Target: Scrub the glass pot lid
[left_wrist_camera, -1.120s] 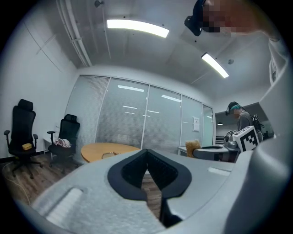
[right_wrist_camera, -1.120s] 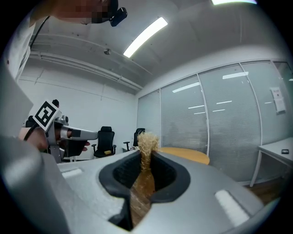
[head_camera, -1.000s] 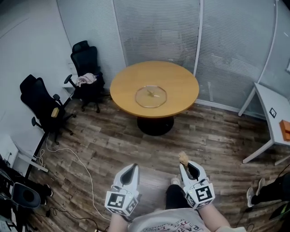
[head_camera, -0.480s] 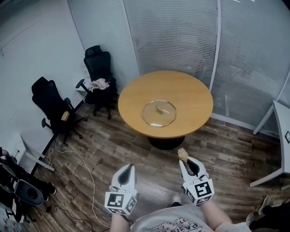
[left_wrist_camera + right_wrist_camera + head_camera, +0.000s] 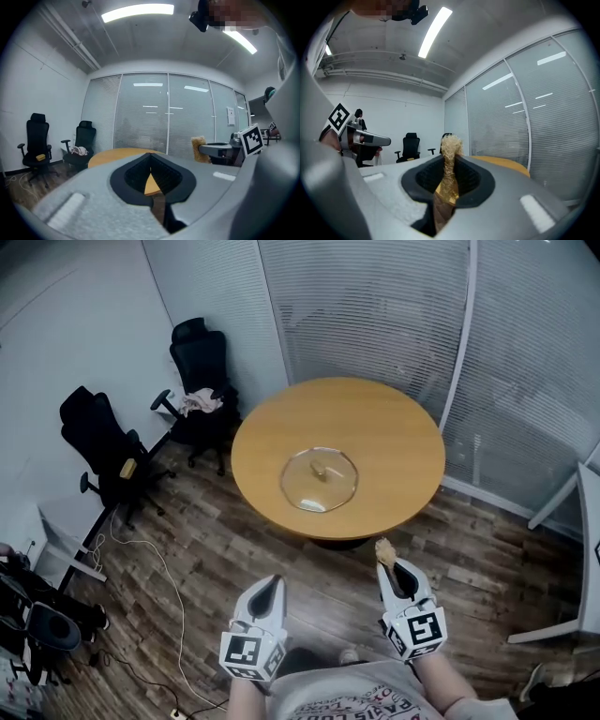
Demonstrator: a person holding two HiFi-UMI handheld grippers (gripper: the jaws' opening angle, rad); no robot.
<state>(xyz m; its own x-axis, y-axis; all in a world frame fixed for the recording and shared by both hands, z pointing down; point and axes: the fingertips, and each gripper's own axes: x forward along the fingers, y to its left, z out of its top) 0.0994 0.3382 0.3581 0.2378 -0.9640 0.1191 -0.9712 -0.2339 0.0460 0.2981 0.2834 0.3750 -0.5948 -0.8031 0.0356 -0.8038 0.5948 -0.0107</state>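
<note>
The right gripper point(image 5: 386, 563) clamps a tan scrubber point(image 5: 383, 547), the left gripper point(image 5: 271, 585) is closed on nothing; the glass lid point(image 5: 320, 480) lies well ahead of both on a round table point(image 5: 394, 427), where, unsteadied, scrubbing could skid it.

Grey grippers point(image 5: 274, 581) — marker cubes point(image 5: 246, 651) (black-white); printed shirt point(image 5: 349, 705).
</note>
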